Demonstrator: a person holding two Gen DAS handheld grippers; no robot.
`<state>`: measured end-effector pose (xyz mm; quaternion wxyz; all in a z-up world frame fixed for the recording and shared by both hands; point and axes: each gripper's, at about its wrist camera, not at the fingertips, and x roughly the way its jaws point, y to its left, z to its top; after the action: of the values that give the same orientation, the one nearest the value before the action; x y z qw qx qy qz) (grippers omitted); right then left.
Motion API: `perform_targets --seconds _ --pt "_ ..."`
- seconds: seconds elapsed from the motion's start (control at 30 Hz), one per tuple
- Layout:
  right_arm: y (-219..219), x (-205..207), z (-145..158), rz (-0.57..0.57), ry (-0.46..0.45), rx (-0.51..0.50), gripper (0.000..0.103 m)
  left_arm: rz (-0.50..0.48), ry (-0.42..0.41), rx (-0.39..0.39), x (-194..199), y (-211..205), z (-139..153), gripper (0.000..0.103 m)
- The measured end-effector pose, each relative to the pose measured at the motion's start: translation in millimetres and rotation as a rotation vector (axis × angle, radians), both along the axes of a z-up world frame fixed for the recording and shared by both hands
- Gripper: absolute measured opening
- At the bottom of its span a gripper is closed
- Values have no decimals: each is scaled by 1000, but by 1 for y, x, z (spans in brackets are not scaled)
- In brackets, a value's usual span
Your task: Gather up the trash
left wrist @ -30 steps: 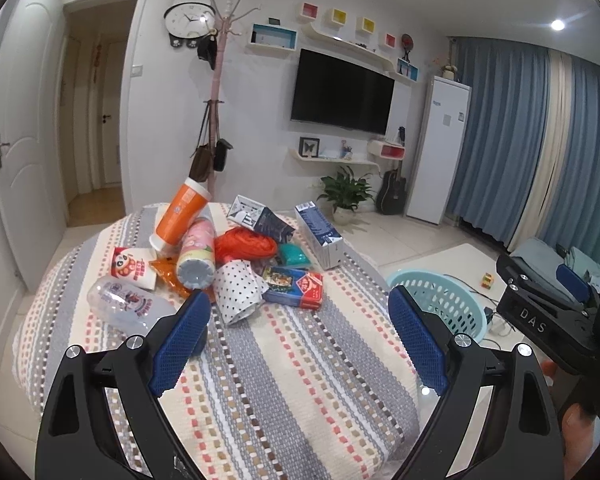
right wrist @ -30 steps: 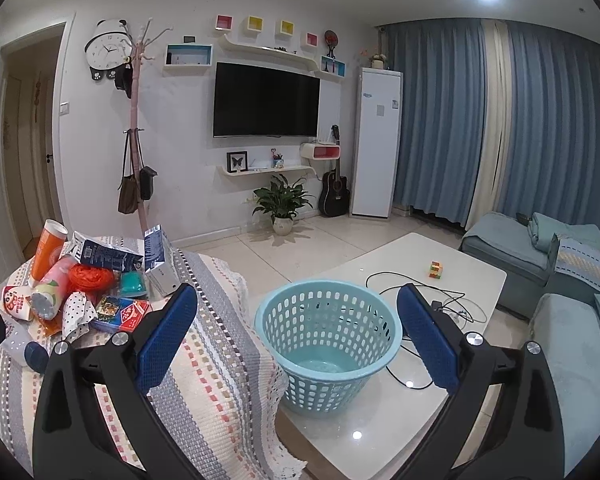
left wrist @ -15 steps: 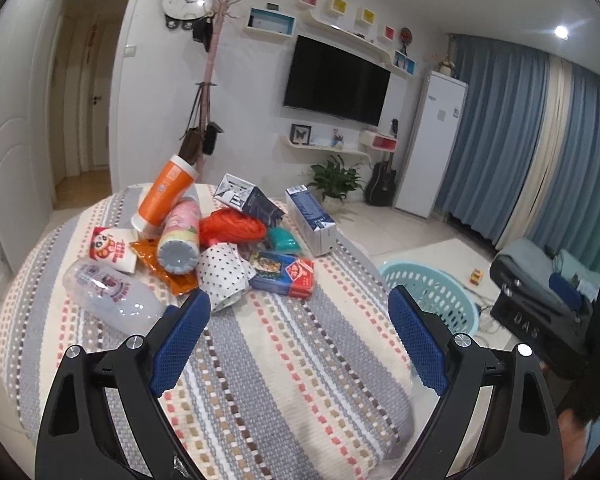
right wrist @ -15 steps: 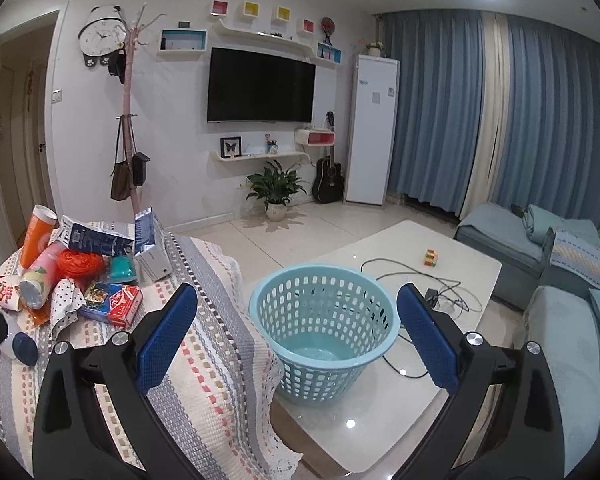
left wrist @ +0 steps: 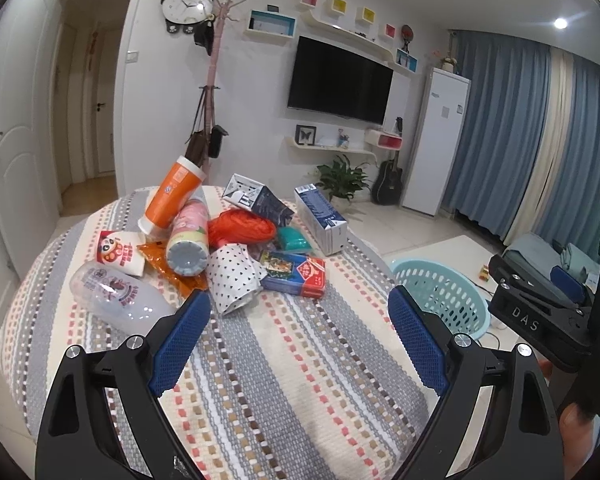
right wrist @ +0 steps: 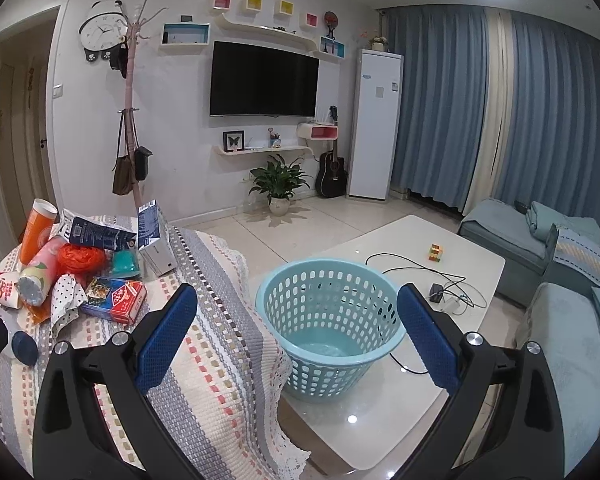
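Observation:
A heap of trash lies on the striped cloth [left wrist: 284, 364]: an orange cup [left wrist: 174, 196], a pink can [left wrist: 189, 240], a clear bottle [left wrist: 116, 294], a polka-dot wrapper [left wrist: 236, 276], a red-blue box [left wrist: 294, 274], an orange bag [left wrist: 242, 230] and a blue carton [left wrist: 320, 218]. My left gripper [left wrist: 298, 338] hangs open just in front of the heap, holding nothing. A light blue basket [right wrist: 330, 320] stands empty on the white table, and my right gripper [right wrist: 296, 336] is open above its near rim. The heap [right wrist: 80, 276] also shows at the left of the right wrist view.
The basket [left wrist: 440, 296] sits to the right of the cloth-covered surface. Cables [right wrist: 440, 280] and a small cube [right wrist: 435, 252] lie on the white table [right wrist: 380, 420]. A blue sofa [right wrist: 560, 280] is at the right. A coat rack [left wrist: 212, 92] stands behind the heap.
The left gripper has moved closer to the trash heap, which now looks larger. The right gripper has drifted a little toward the basket. Both stay open.

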<state>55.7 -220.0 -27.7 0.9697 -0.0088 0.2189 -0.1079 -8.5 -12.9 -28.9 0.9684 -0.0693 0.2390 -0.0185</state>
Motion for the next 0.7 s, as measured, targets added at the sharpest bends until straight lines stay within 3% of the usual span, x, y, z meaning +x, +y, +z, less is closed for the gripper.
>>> perform_targets --seconds 0.53,0.7 --pt "18 20 7 20 -7 -29 95 30 12 -16 17 24 3 88" --pt "26 33 8 51 -4 -33 84 51 32 -21 19 42 -2 88"
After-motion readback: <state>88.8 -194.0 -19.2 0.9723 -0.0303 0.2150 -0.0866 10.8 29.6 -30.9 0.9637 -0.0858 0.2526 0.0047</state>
